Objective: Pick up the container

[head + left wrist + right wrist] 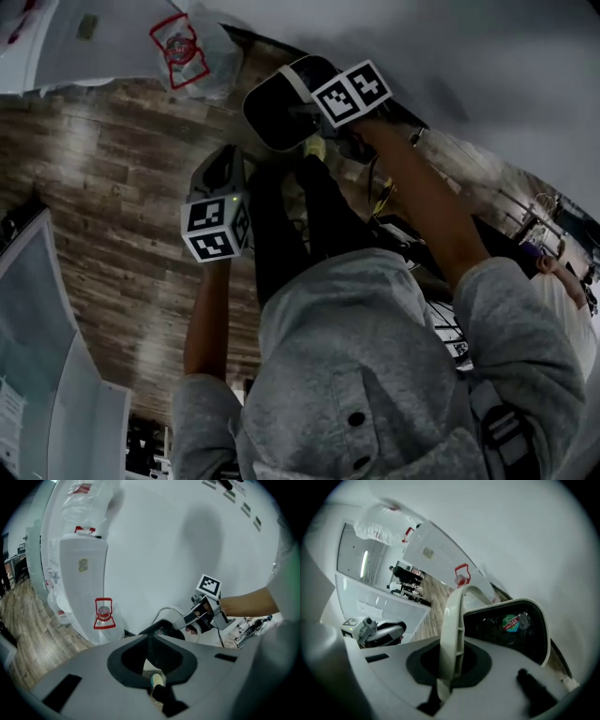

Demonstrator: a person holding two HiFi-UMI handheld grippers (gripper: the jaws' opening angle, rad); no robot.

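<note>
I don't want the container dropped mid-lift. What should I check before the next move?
1. Grip: right hand-held gripper shut on the container's handle: ok.
2. Handle seated deep between the jaws, not at the tips: cannot tell.
3. Container off the wooden floor: ok.
4. Second hand: left hand-held gripper apart from the container: ok.
5. Left jaws open or shut: cannot tell.
6. Contents secure: cannot tell; only a sticker shows.
</note>
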